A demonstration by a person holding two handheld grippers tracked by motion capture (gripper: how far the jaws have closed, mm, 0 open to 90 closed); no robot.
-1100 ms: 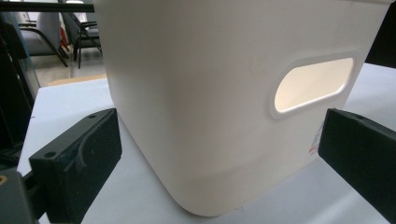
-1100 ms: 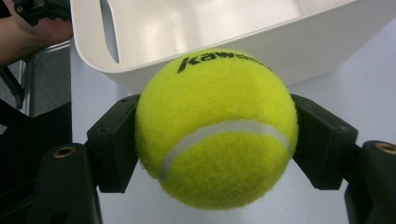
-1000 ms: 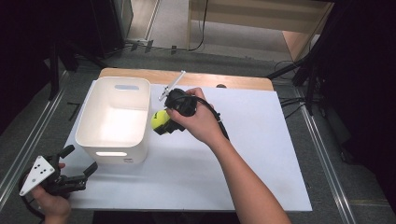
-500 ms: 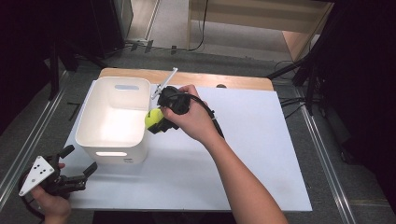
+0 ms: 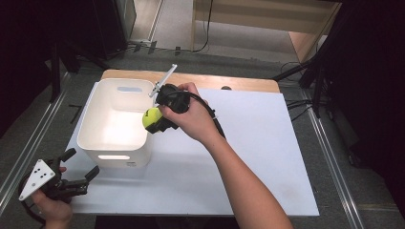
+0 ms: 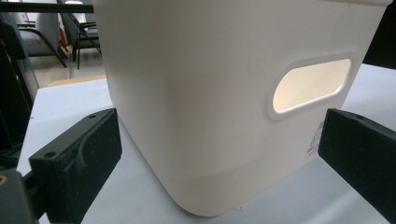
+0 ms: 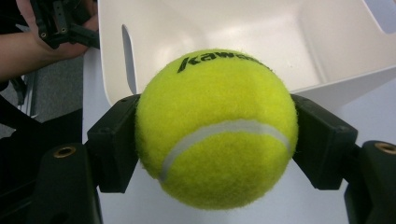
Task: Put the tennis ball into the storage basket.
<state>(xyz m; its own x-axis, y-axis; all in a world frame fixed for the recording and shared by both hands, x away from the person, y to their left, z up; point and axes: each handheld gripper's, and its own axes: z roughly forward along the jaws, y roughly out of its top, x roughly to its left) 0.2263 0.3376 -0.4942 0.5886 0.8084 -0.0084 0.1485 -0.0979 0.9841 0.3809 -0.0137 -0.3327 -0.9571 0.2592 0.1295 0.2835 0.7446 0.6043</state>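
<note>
Left gripper (image 5: 79,183): We see it at 7 o'clock on the table, held in the person's left hand (image 5: 52,210) at the near left corner of the white table sheet (image 5: 248,157). Its jaws stand apart and empty, released. In the left gripper view they frame the near wall of the white storage bin (image 6: 224,93) and its cut-out handle slot (image 6: 310,86) without touching it.

Right forearm (image 5: 248,191): It reaches in from 6 o'clock toward the table's centre-left.

Right gripper (image 7: 215,135): Clenched on the tennis ball (image 7: 217,128); both black pads press the ball's sides, with the printed lettering facing up in the right gripper view.

Tennis ball, position: In the high view the ball (image 5: 153,117) sits at the bin's right-hand rim, at about 10 o'clock from the table's centre. We cannot tell whether it is fully past the rim or level with it.

Storage bin: The bin (image 5: 95,121) stands at 9 to 10 o'clock on the sheet. Its visible interior appears bare.

Step in hand (judgement): We take this as the carry phase, ball being brought over the bin for deposit.

Next move (judgement): Carry the ball clear of the rim, over the open interior, lower it, then part the jaws. The left gripper need not act unless the bin must be steadied.
</note>
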